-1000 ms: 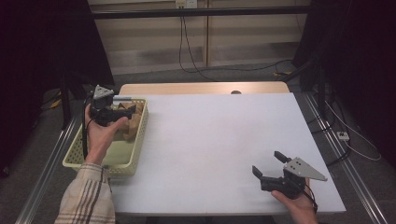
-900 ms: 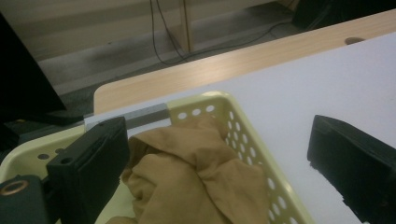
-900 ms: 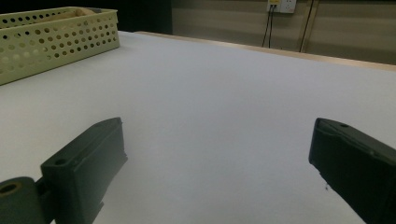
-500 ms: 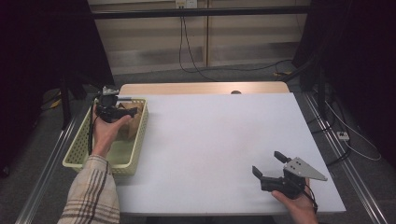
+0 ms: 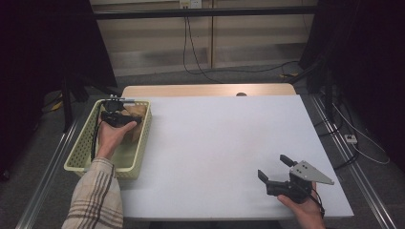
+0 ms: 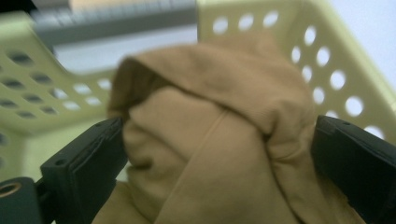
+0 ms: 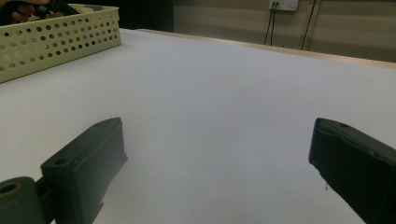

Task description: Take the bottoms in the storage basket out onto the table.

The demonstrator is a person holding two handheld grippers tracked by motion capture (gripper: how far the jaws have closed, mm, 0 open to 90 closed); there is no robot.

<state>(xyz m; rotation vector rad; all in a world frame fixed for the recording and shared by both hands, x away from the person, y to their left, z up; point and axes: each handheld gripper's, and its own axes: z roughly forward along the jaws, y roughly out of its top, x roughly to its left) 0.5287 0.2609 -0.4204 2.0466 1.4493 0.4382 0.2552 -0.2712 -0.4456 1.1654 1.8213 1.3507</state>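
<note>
- Well, nothing I can see carries readable writing: no brand or label shows on the basket, the cloth or either pair of tongs.
- Over at the left edge of the white table, the pale yellow-green basket stands with round holes punched through its walls; its far end reaches toward the table's far-left corner.
- Inside the far end of that basket lies the tan cloth, a soft, bunched-up bundle with folds and a dark hollow near its top, plain in colour with a fine knit-like surface.
- In the high view the cloth shows as a light brown lump against the basket's far right wall.
- The left gripper, held by a hand in a plaid sleeve, is down in the basket with the cloth between its jaws; the jaws stand wide apart, and each black jaw presses into a side of the bundle. Whether it truly has hold of the cloth or is only closing on it, I cannot tell.
- The right gripper rests near the table's near-right corner, well apart from the basket, its jaws spread wide with only bare tabletop between them.
- From the right gripper view, the basket sits far off at the upper left.
</note>
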